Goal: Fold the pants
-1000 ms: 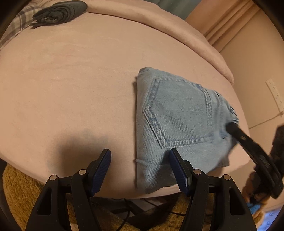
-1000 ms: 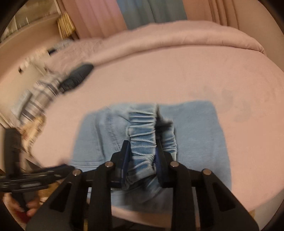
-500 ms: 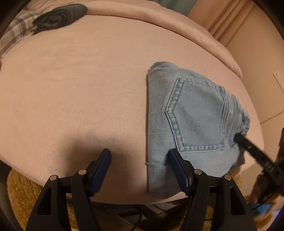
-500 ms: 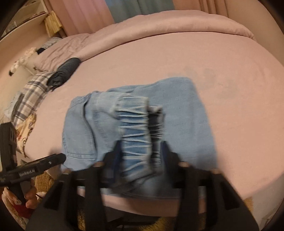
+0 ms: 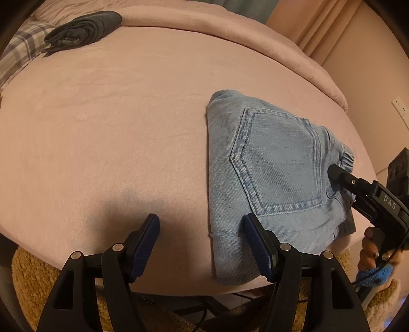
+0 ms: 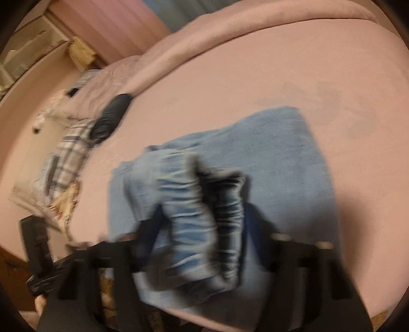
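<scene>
Presently: folded light-blue pants (image 5: 276, 173) on pink bed (image 5: 115, 132), near right edge. Left gripper (image 5: 202, 240) spread apart, holding nothing. Right gripper (image 6: 202, 240) straddling bunched waistband; grip blurred, cannot tell.

You've got a pink bed cover (image 5: 107, 122) filling most of both views, with a raised rolled edge (image 5: 255, 33) along its far side. A dark grey folded garment (image 5: 81, 28) sits at the far left corner, its end overlapping a plaid blanket (image 5: 18, 51); both show again, blurred, in the right wrist view, garment (image 6: 110, 120) and plaid (image 6: 69, 153). Below the near edge there's a tan shaggy rug (image 5: 28, 281), pink curtains (image 5: 317, 23) hang at the far right, and a white wall outlet (image 5: 400, 108) sits on the right wall.
</scene>
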`<state>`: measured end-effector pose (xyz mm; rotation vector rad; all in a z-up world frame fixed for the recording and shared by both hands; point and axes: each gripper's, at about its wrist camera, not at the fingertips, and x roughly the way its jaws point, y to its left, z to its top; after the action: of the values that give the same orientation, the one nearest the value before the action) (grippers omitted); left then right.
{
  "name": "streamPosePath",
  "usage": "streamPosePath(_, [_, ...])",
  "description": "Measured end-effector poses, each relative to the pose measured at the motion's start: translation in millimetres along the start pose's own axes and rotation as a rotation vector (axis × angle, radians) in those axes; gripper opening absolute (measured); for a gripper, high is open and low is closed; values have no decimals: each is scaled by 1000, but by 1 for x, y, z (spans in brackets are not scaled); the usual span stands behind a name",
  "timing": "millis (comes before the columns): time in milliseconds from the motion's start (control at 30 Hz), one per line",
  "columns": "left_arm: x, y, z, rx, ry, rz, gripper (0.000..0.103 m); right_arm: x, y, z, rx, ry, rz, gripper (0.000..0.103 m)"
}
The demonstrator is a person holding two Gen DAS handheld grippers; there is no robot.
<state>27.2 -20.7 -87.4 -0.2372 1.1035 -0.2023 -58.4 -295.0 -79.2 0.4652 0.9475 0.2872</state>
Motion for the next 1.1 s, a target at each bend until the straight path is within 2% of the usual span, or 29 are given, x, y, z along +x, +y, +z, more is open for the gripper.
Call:
streamPosePath(33, [-1,0,0,0,0,-1,68,-3,2,-3,-10,-12,-15,47])
streamPosePath(67, [-1,-2,0,2,-2,-5,68,-7,4,-6,-24,-20,-26,39])
streamPosePath(100, [-2,-3,0,2,-1,-14,68,-9,6,-5,-24,-33,-26,25])
streamPosePath(167, [-7,-3,0,-1,7,-42,68,-18,7,-2,26,-57,31,21])
streamPosePath(233, [-17,-3,1,-13,3,-100,68,-32,13,2,57,-104,83,20])
streamPosePath(267, [-22,-2,0,-17,-6,-120,68,-43,17,3,48,-135,77,20])
streamPosePath(400, [-43,-2,3,-26,-63,-171,68,-79,26,2,34,-215,44,20])
streamPosePath(467, [-43,-4,3,-15,-66,-155,68,-92,23,0,34,-250,7,20])
streamPosePath(567, [-30,-6,1,-11,-29,-121,68,-101,5,-3,69,-278,-35,20])
streamPosePath(667, [-17,-9,0,-18,16,-136,68,-89,-12,2,81,-242,-117,20])
streamPosePath(767, [-17,-12,3,-21,14,-147,68,-57,-27,-5,64,-142,-263,22])
streamPosePath(833, [-20,-13,6,-19,-8,-152,68,-54,-27,-6,38,-158,-285,24])
streamPosePath(933, [-18,-17,10,-4,-23,-152,68,-58,-29,-1,63,-149,-262,27])
streamPosePath(1000, [-6,-20,8,27,0,-98,68,-59,-28,1,50,-131,-272,33])
streamPosePath(1033, [3,-23,5,47,11,-44,68,-60,-27,1,38,-122,-286,36])
streamPosePath(1100, [11,-25,-1,71,-1,-1,68,-63,-21,1,17,-113,-315,47])
